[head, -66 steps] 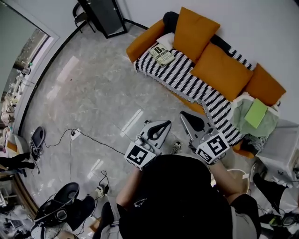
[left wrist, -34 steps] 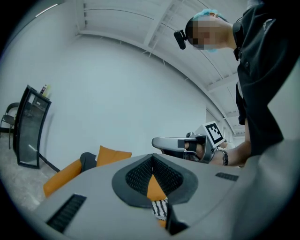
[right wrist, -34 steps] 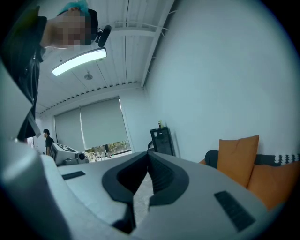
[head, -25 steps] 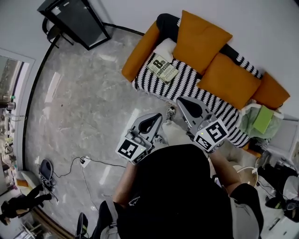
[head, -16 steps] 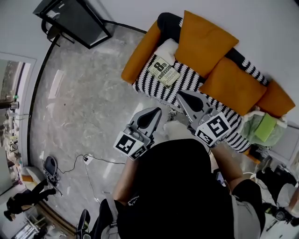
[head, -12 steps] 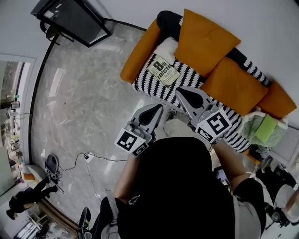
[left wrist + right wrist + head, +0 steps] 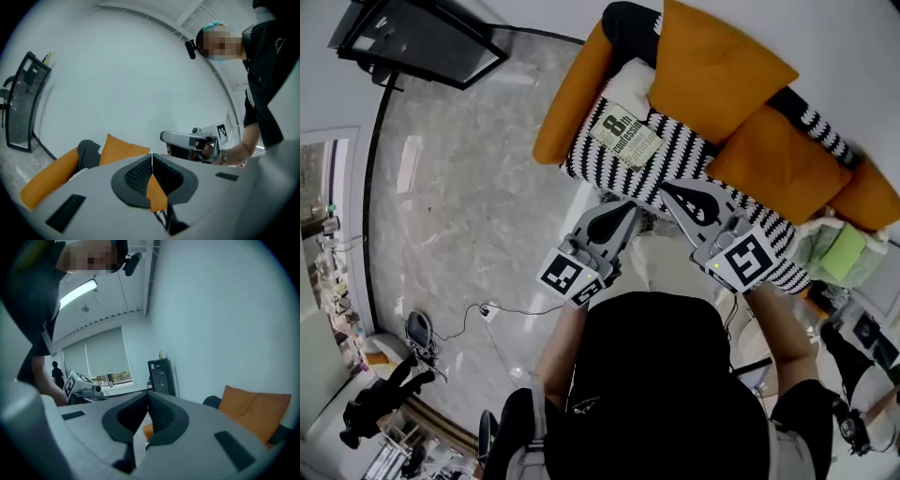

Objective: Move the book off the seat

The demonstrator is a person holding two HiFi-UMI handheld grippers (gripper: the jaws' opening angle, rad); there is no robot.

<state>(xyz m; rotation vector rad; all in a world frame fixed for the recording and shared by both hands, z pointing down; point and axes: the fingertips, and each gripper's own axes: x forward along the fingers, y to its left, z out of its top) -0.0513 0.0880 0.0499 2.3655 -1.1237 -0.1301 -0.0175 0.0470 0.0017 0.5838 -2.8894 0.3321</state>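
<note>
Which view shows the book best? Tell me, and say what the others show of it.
The head view: the book lies flat, cover up and unobstructed, on the striped seat cover. The left gripper view and the right gripper view show nothing of it.

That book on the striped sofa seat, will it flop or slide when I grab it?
The book looks thin and paperback-like, so it will probably sag if gripped by one edge. It lies flat on the striped throw, a soft cloth, so pushing may bunch the cloth rather than slide the book. Probably light for its size.
</note>
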